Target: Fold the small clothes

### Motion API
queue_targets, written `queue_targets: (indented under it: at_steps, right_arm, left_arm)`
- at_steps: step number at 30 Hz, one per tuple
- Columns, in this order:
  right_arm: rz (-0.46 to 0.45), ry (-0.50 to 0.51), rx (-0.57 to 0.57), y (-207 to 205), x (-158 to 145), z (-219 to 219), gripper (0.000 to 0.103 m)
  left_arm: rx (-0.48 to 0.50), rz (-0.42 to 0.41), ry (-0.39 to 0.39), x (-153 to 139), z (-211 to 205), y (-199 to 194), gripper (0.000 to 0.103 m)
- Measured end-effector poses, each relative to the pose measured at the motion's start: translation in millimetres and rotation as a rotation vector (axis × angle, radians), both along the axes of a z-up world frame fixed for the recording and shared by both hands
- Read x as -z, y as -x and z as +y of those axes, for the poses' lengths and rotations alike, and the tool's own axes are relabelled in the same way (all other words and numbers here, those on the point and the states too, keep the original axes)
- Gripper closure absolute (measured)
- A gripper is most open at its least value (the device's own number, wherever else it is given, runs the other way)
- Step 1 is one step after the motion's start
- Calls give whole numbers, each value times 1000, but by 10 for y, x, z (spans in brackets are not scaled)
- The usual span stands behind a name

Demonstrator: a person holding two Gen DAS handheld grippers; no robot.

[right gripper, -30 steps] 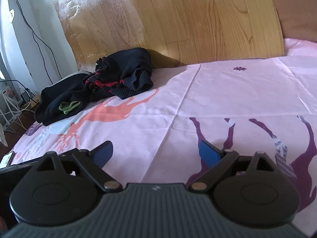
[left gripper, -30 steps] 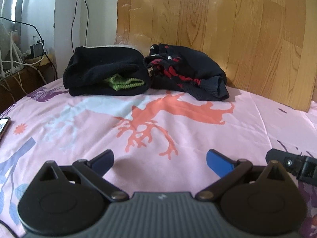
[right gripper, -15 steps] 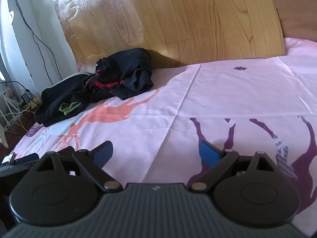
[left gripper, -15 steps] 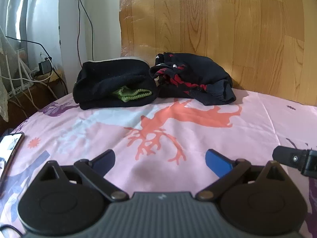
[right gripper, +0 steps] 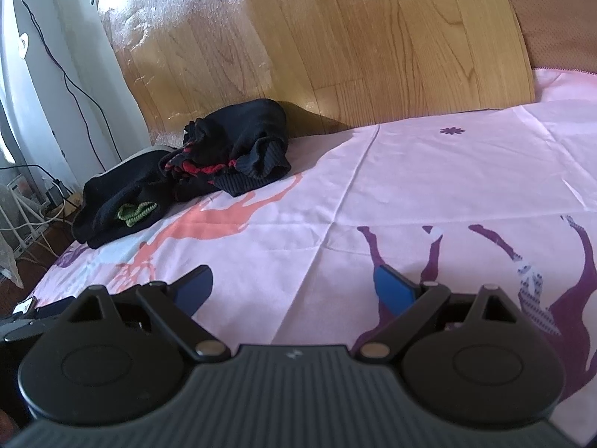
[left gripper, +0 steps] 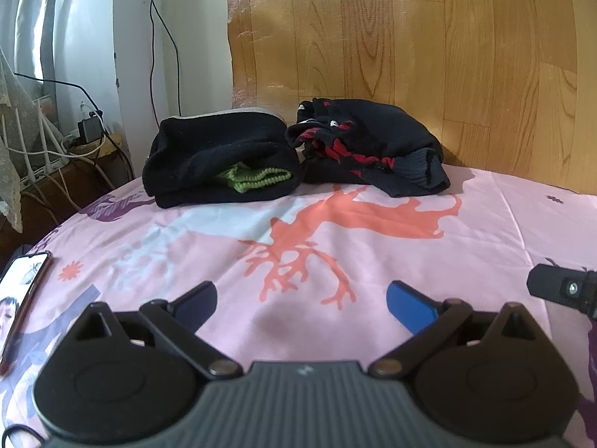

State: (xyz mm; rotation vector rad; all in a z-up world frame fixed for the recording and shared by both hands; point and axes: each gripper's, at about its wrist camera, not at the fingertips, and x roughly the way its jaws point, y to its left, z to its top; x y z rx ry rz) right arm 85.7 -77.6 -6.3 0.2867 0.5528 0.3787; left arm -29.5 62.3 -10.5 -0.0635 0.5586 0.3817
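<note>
black garment with green trim lay folded at the pink sheet's far edge | black-and-red garment bunched, touching its right side, by the wood panel | left gripper jaws apart, empty | right gripper jaws apart, empty | phone lay left

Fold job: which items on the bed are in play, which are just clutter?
In play:
- black bundle with green trim
- black and red garment, crumpled beside it
- left tongs and right tongs, both open, empty

Clutter:
- phone at the sheet's left edge
- cables and charger by the wall
</note>
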Motion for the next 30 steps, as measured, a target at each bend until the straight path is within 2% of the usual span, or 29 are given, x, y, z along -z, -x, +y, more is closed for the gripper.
queue_targets:
  at_steps: [30]
  right_arm:
    - [-35, -23, -4, 44, -27, -22, 7]
  left_arm:
    - [16, 4, 11, 6, 7, -2, 0]
